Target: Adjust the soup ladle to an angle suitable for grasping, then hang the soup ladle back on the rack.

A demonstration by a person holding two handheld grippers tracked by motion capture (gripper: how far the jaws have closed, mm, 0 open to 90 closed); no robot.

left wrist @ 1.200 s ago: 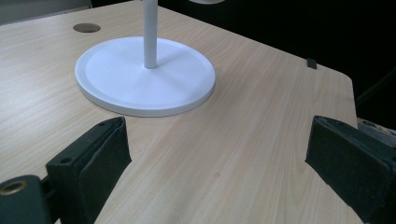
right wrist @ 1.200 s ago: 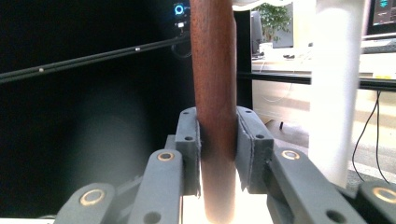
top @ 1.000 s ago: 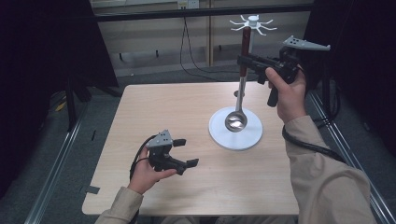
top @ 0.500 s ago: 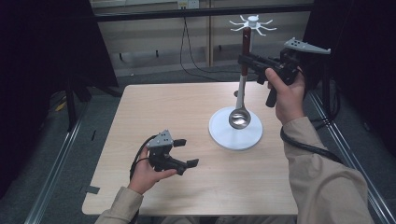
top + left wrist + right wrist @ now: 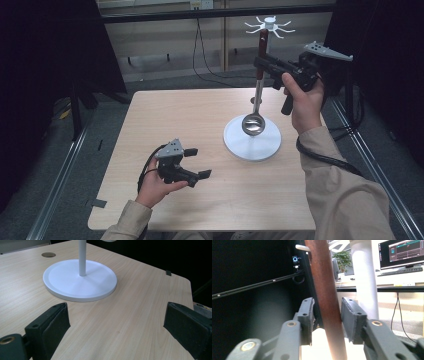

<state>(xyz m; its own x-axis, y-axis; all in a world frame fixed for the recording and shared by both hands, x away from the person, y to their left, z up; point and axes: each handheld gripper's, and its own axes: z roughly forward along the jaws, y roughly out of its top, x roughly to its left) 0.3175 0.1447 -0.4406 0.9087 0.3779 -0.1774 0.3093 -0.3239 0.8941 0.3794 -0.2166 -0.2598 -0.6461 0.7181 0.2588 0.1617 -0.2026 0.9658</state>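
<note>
Here, right tool (image 5: 261, 63) clamped on ladle (image 5: 256, 102) handle above white stand base (image 5: 235, 145), left tool (image 5: 198, 162) spread wide over bare table (image 5: 165, 115).

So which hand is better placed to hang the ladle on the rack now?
Probably the right. The right gripper is shut on the ladle handle, raised beside the rack post. The left gripper sits open and low over the table.
</note>
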